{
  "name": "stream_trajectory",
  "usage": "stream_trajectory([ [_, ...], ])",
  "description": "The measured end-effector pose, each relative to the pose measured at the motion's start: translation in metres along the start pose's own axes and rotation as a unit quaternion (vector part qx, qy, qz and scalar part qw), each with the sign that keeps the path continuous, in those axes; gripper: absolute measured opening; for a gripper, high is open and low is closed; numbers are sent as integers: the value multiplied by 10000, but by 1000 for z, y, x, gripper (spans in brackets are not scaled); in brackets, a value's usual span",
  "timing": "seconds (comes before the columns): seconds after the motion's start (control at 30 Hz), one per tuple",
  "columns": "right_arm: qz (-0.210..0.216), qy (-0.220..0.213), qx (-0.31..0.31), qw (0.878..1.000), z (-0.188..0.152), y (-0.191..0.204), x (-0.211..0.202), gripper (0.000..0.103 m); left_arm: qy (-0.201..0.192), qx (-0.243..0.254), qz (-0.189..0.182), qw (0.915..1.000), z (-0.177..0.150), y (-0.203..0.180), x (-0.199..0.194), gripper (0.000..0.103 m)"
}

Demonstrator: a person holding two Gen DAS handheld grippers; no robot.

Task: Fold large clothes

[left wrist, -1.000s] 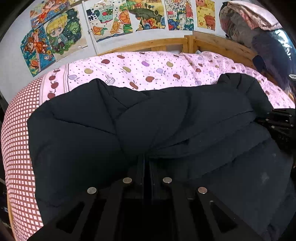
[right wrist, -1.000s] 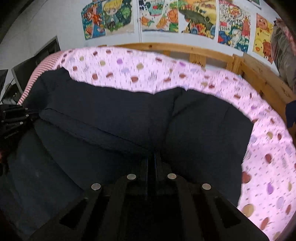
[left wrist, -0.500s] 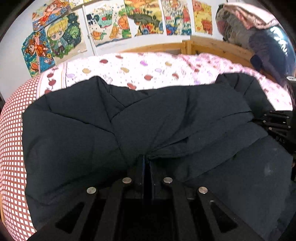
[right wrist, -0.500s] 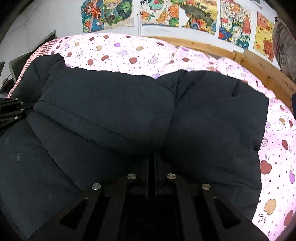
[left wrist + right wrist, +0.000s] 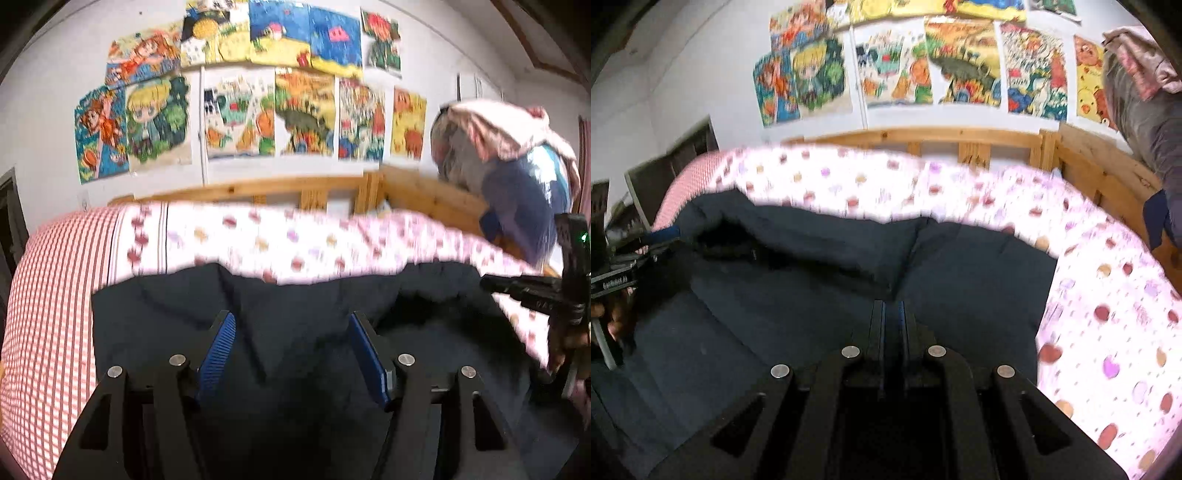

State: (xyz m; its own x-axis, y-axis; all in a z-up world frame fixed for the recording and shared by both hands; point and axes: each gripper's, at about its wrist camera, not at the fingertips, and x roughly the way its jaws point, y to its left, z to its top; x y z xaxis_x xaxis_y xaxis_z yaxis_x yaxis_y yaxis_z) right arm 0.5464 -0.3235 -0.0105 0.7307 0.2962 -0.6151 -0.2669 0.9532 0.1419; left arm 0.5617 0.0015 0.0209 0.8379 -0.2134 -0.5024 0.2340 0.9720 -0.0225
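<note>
Black puffy jacket [image 5: 295, 369] lies folded over on the bed [image 5: 295, 240]. Left gripper [image 5: 291, 350] jaws now apart w/ nothing between, they were pinched on fabric 0.5 s ago. Right gripper [image 5: 892, 321] jaws together, looks clamped on the jacket fold. Risk imo: puffy layer springs back open bc one side's let go.

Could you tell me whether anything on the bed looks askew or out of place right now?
Only the jacket: its folded-over flap lies rumpled and uneven, with a ridge across the middle. The left gripper is open, the right gripper shut on it.
</note>
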Motion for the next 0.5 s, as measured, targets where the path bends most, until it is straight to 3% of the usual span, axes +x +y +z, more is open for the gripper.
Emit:
stream_trajectory([
  [0.1,107,-184,217,9995,22,-2,3,7,45,-119,-183,9998,19,-7,17,61],
  [0.17,294,-216,377,9986,34,0,11,7,296,-114,-238,9992,25,-13,34,61],
  [0.27,673,-38,575,9961,43,8,34,7,806,13,-297,9963,19,-22,54,56],
  [0.33,796,141,567,9951,44,16,49,7,1201,130,-428,9918,10,-24,68,42],
  [0.4,839,353,501,9946,36,23,62,7,1661,321,-288,9852,-5,-27,82,38],
  [0.5,736,765,278,9940,18,33,78,7,1885,556,-196,9803,-22,-32,91,38],
])
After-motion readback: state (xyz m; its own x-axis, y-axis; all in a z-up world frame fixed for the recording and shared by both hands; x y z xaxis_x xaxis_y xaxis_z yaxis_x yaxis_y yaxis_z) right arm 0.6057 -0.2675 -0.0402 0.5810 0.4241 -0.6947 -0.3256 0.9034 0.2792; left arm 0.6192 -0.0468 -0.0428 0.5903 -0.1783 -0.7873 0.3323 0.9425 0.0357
